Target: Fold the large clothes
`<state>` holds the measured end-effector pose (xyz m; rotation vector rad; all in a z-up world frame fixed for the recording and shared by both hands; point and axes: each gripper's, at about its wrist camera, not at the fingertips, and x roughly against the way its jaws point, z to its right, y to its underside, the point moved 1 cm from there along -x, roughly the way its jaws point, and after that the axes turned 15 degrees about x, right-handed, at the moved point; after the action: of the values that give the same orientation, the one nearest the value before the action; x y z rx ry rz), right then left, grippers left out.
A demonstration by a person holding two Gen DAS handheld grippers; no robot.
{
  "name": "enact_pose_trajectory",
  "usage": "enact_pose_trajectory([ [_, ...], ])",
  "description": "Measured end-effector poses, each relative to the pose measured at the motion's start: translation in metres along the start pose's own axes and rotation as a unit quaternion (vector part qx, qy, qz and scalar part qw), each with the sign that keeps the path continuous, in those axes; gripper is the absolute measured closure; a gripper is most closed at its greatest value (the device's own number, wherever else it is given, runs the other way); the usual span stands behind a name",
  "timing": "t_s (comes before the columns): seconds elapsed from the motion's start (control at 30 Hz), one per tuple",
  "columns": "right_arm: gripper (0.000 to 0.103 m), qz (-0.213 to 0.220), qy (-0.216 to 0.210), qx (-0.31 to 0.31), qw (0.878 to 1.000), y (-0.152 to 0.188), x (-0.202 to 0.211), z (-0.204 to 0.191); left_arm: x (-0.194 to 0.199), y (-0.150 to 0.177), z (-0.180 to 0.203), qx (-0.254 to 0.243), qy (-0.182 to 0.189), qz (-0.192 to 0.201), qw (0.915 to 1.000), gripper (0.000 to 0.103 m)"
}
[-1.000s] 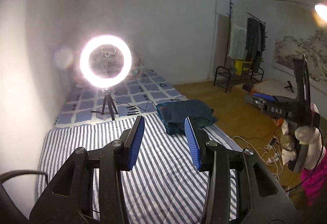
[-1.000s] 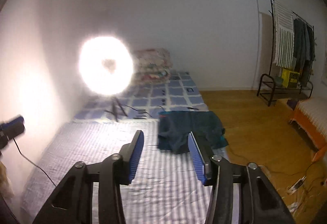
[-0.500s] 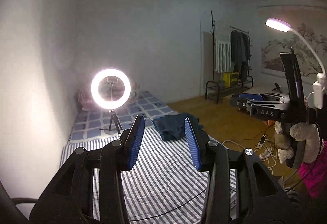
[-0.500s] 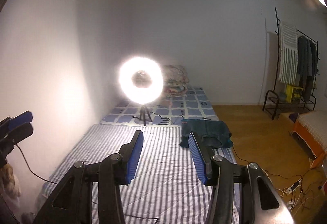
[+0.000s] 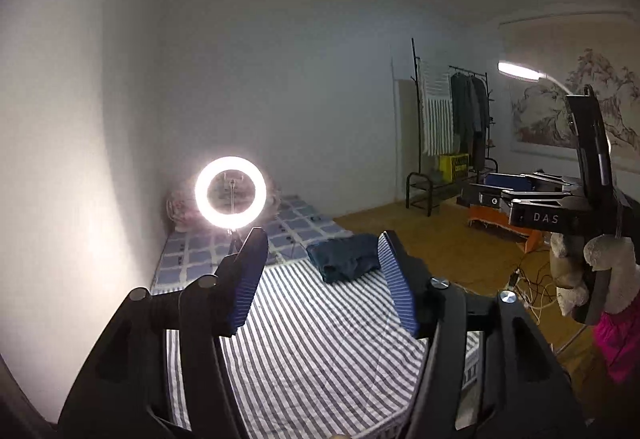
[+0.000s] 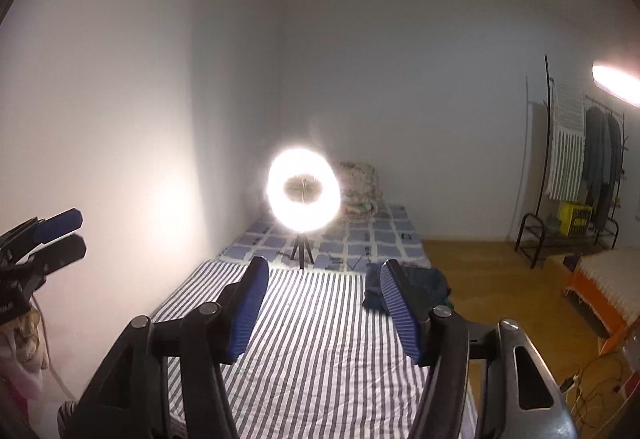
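Beyond the lit ring light on its small black tripod [image 5: 231,192], toward the wooden floor side, lay the folded dark teal garment [image 5: 344,256], a compact bundle on the far end of the grey-and-white striped bed sheet [image 5: 320,343], close to that sheet's edge. Judged from that, the main risk was the bundle's own looseness: a pinch on only its top layer would likely have peeled the fold open, and a nudge outward could have tipped it off the bed onto the floor. A second hazard was the thin dark cable [image 6: 356,262] trailing from the tripod across the blue checked bedding [image 6: 380,235] next to the garment, which a low sweep might have snagged, toppling the light. The glare also washed out detail around the tripod in the right wrist view. Both tools hovered well short of the ring light, above the near end of the sheet, pointing slightly downward along the bed. The left hand-held gripper [image 5: 322,279] had its blue ribbed pads apart and widening, with nothing between them; the right hand-held gripper [image 6: 324,305] was likewise spreading and empty, carried beside its partner.
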<state>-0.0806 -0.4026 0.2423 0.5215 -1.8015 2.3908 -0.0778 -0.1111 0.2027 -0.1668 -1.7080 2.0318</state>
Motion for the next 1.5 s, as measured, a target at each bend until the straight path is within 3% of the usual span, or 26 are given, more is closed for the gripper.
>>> enact_pose_trajectory([
  [0.17, 0.029, -0.024, 0.017, -0.014, 0.999, 0.033, -0.014, -0.004, -0.018, 0.026, -0.003, 0.008, -0.01, -0.014, 0.9998, 0.034],
  [0.4, 0.024, -0.065, 0.049, -0.013, 0.997, 0.077, -0.053, -0.005, -0.07, 0.063, -0.014, 0.029, -0.019, -0.05, 0.9981, 0.032],
  [0.5, 0.02, -0.075, 0.061, -0.02, 0.995, 0.091, -0.069, 0.0, -0.093, 0.078, -0.022, 0.041, -0.029, -0.061, 0.9969, 0.025],
  [0.8, 0.013, -0.102, 0.084, -0.043, 0.99, 0.132, -0.115, 0.008, -0.155, 0.112, -0.047, 0.059, -0.047, -0.1, 0.9921, 0.018],
  [0.97, 0.006, -0.097, 0.092, -0.041, 0.99, 0.143, -0.131, 0.008, -0.172, 0.125, -0.047, 0.054, -0.048, -0.11, 0.9913, 0.017],
  [1.03, 0.0, -0.092, 0.094, -0.036, 0.991, 0.146, -0.135, 0.009, -0.181, 0.129, -0.045, 0.048, -0.051, -0.117, 0.9907, 0.011],
  [1.2, 0.0, -0.094, 0.119, -0.029, 0.988, 0.15, -0.143, 0.014, -0.187, 0.135, -0.041, 0.048, -0.05, -0.117, 0.9907, 0.001],
  [1.5, 0.0, -0.111, 0.129, -0.069, 0.983, 0.164, -0.144, 0.03, -0.197, 0.144, -0.036, 0.037, -0.074, -0.131, 0.988, 0.0],
])
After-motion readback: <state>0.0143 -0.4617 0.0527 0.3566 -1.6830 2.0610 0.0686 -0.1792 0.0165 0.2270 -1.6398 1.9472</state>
